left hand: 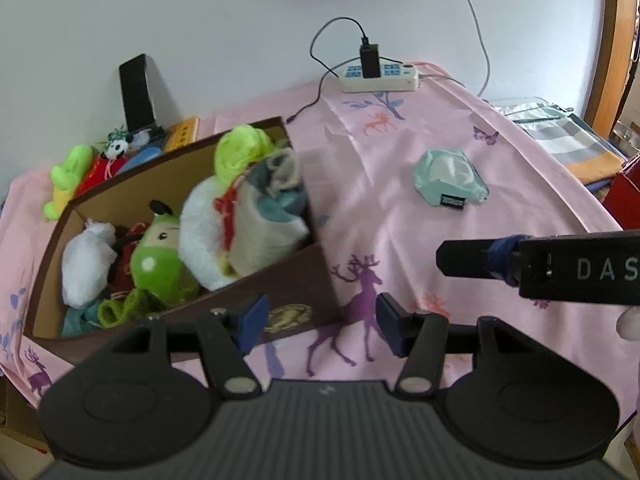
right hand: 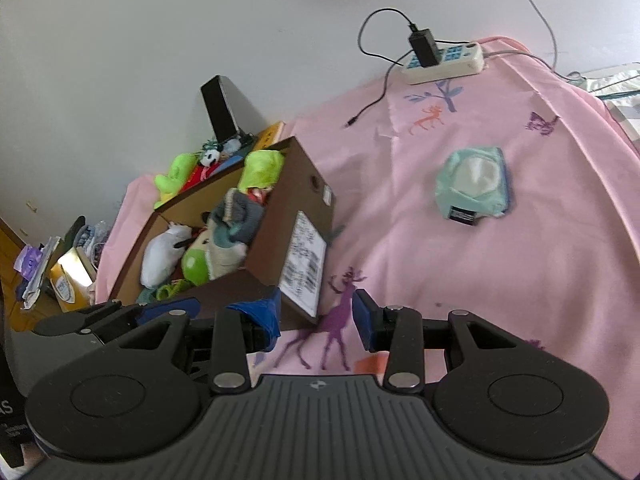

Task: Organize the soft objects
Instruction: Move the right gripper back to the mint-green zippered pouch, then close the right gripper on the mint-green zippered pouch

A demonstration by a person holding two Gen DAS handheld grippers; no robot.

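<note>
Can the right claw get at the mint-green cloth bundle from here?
Probably yes: the mint-green bundle lies alone on the pink sheet, nothing between it and the open, empty right claw.

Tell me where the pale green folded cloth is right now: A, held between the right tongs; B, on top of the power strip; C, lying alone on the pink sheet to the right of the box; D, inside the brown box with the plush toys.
C: the pale green cloth lies alone on the pink sheet, right of the brown box, with nothing gripping it.
</note>
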